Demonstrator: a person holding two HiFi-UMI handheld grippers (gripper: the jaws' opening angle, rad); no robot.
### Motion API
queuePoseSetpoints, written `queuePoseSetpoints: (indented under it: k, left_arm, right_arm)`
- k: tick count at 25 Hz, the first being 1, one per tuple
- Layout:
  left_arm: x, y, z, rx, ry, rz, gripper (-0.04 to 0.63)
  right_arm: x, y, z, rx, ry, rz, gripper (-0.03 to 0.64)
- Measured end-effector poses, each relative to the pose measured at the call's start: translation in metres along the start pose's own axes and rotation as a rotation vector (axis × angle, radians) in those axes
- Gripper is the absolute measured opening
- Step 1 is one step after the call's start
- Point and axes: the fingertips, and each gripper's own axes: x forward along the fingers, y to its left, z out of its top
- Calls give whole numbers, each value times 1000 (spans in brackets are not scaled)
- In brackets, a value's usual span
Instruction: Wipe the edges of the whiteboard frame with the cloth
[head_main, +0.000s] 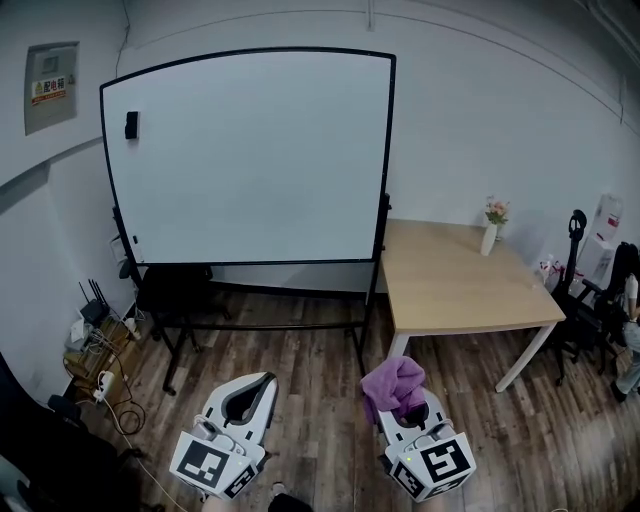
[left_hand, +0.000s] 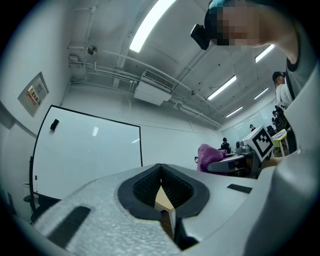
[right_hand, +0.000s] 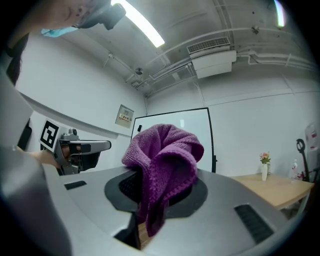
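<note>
**Cloth in hand, wiping not yet begun**

From where things stand, no edge looks wiped. The whiteboard (head_main: 250, 160) is across the floor, well apart from both claws, and nothing touches its black frame (head_main: 388, 150). The purple cloth (right_hand: 162, 165) is pinched in the right claw (right_hand: 156, 192), which is clenched on it. The cloth bunches up above the jaws, with a tail hanging down between them. The left claw (left_hand: 161, 185) is clenched too, tips together with nothing in it. Both are held low near the person, pointing toward the board. So I'd judge the fetching part done and the whole job left: walking up, then running the cloth round all four sides.

A good deal can't be read. Whether the frame is dusty or clean is too fine to tell at this range. The cloth blocks much of the board in the right gripper view and hides how deep it sits in the jaws. The person's hands are cut off at the bottom of the head view.
</note>
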Motion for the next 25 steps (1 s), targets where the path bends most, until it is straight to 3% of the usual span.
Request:
queuePoseSetpoints:
  k: [14,25]
  left_arm:
    - [77,84,-22,25,8,-30,17]
    - [117,179,-40,24,-8,-31,17]
  right_arm:
    - [109,-28,-8,2,21,-34,80]
    - [210,-33,-16,4,26,-63,80]
